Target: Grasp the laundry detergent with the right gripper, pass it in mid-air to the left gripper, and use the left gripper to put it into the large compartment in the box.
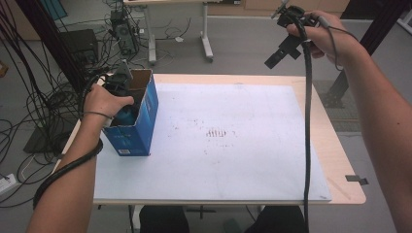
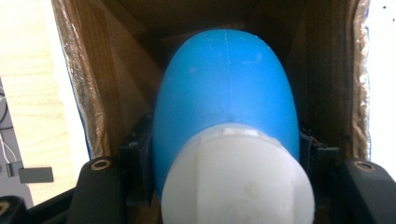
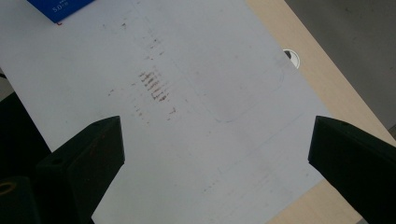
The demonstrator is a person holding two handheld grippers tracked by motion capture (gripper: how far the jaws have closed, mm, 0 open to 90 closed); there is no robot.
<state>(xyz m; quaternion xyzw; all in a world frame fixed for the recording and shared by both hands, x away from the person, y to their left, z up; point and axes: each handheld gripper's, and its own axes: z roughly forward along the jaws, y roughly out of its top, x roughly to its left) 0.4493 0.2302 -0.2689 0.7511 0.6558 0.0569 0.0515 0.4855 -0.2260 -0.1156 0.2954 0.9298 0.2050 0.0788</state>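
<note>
The blue box (image 1: pixel 137 127) stands upright near the desk's left edge, its top flaps open and its brown cardboard inside showing. The left gripper (image 1: pixel 124 99) reaches down into that open top, with the person's left hand wrapped around its body just above the box's rim. In the left gripper view, the fingers (image 2: pixel 135 163) pinch a blue egg-shaped object (image 2: pixel 226 98) from both sides; its rounded blue end points deeper into the box, and its white cap (image 2: pixel 238 179) sits at the near end, closest to the camera. The object lies inside the box, between the cardboard walls (whether it touches the bottom cannot be told).

The right gripper (image 1: pixel 278 54) is held in the air well away from the box, above the far right corner of the desk (image 1: pixel 335 150), its cable hanging down past the desk's front edge. In the right gripper view its fingers (image 3: pixel 88 154) are spread wide with nothing between them, looking down on the white sheet (image 1: pixel 233 155) that covers the desk. A patch of brownish smudges (image 3: pixel 153 86) marks the sheet to the right of the box.
</note>
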